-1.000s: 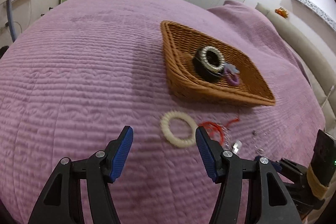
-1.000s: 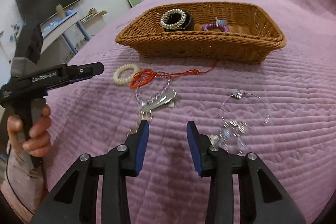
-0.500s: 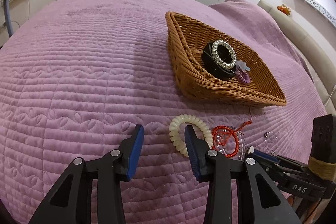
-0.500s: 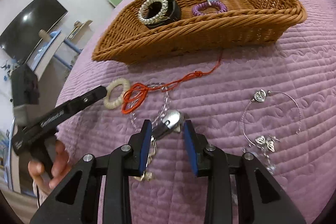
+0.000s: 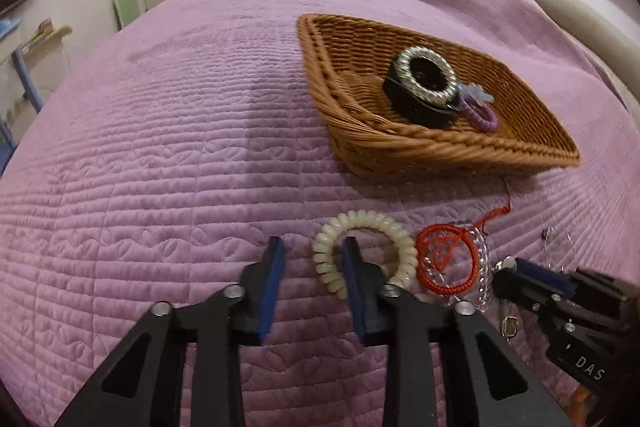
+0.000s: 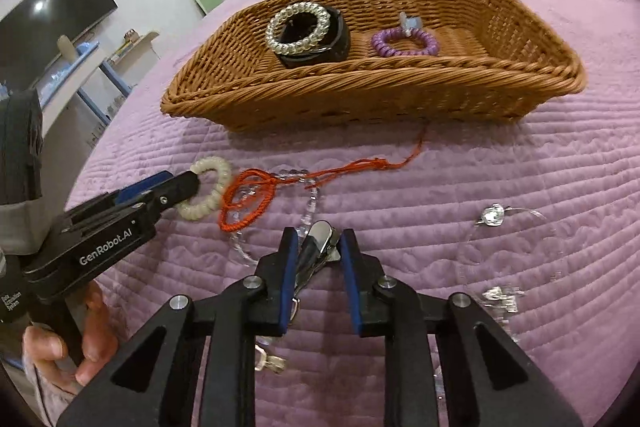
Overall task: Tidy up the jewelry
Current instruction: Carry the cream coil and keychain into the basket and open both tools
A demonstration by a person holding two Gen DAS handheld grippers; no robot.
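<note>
Wicker basket [image 6: 360, 95], upper centre of the right view, on purple bedspread [image 6: 520, 187]: holds black cuff [image 6: 320, 45] topped by pearl bracelet [image 6: 298, 27], and purple coil tie [image 6: 404, 43].

Left gripper [image 5: 312, 267], jaws closing, one finger through cream coil tie [image 5: 360, 223], lower centre. Marked "GenRobot.AI".

Right gripper [image 6: 318, 255], jaws closing around silver clip [image 6: 320, 239], not yet pressing. Marked "DAS".

Red cord [image 6: 248, 199] beside the cream tie.

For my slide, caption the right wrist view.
Right gripper closing around a silver hair clip on the purple quilt, wicker basket behind.
</note>
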